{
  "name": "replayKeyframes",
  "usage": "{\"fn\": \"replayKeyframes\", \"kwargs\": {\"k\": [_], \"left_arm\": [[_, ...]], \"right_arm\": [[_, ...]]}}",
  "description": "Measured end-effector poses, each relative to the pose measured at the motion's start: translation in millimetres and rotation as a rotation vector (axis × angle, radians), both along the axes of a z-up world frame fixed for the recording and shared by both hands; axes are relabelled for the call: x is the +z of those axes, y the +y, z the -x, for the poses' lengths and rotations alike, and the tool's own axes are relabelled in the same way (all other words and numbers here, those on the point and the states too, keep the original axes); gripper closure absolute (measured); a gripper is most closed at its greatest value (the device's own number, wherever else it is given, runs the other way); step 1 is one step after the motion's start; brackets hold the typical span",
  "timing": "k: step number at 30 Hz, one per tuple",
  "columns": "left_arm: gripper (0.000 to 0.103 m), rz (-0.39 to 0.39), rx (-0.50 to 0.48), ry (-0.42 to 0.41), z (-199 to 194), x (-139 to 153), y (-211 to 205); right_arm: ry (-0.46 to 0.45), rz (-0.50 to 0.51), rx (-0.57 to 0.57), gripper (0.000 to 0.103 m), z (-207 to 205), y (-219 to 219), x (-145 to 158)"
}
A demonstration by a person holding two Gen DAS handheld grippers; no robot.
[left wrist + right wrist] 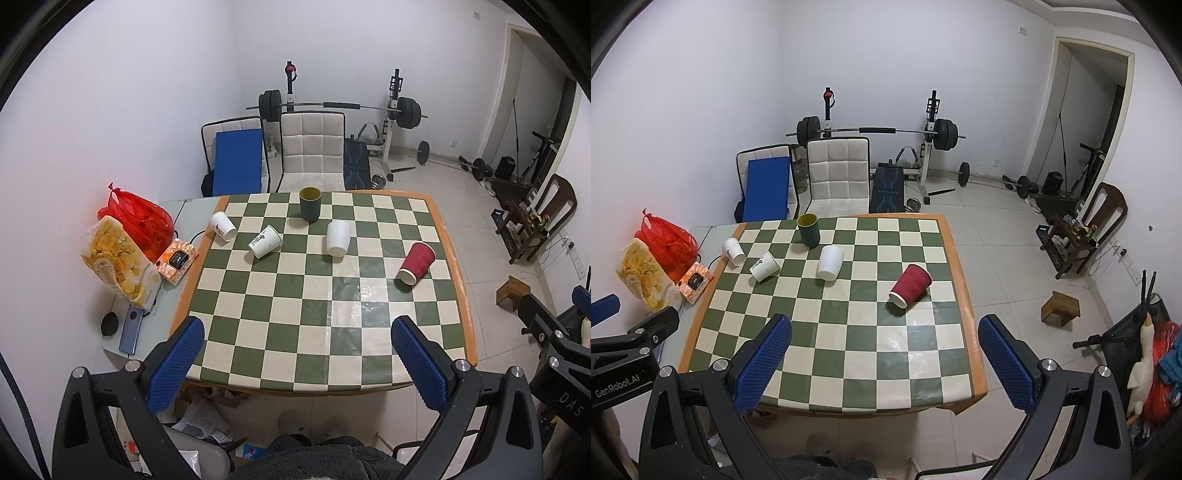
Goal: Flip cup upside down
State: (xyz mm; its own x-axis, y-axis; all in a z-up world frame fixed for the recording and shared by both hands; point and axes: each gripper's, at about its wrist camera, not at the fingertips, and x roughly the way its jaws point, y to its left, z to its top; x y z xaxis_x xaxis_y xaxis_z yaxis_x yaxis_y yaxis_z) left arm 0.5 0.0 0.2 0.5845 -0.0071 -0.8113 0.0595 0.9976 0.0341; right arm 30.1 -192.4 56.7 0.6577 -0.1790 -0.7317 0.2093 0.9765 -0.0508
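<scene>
A dark green cup (310,203) (808,230) stands upright, mouth up, at the far side of the checkered table (295,332) (849,350). A red ribbed paper cup (416,263) (911,285) lies on its side at the right. A plain white cup (338,238) (830,261) stands mouth down in the middle. Two printed white paper cups (265,241) (223,226) (764,266) (734,251) lie tilted at the left. My left gripper (297,325) and right gripper (884,321) are both open and empty, above the table's near edge.
A side table on the left holds a red bag (137,218), a chip bag (120,258), an orange box (176,260) and a phone (131,330). Two chairs (312,147) and a barbell rack (340,107) stand behind. A wooden stool (1061,308) is on the floor at right.
</scene>
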Motion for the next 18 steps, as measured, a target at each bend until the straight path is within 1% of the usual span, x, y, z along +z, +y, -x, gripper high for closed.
{"fn": "replayKeyframes", "kwargs": {"k": [7, 16, 18], "left_arm": [[0.0, 0.002, 0.001, 0.0, -1.9, -0.6, -0.6], [0.0, 0.003, 0.0, -0.01, -0.8, -0.4, -0.1], [0.0, 0.003, -0.002, -0.011, -3.3, 5.1, -1.5]], "right_arm": [[-0.001, -0.001, -0.003, 0.001, 2.2, 6.8, 10.6], [-0.014, -0.009, 0.001, 0.001, -1.0, 11.3, 13.5], [-0.017, -0.011, 0.001, 0.001, -3.2, 7.8, 11.1]]}}
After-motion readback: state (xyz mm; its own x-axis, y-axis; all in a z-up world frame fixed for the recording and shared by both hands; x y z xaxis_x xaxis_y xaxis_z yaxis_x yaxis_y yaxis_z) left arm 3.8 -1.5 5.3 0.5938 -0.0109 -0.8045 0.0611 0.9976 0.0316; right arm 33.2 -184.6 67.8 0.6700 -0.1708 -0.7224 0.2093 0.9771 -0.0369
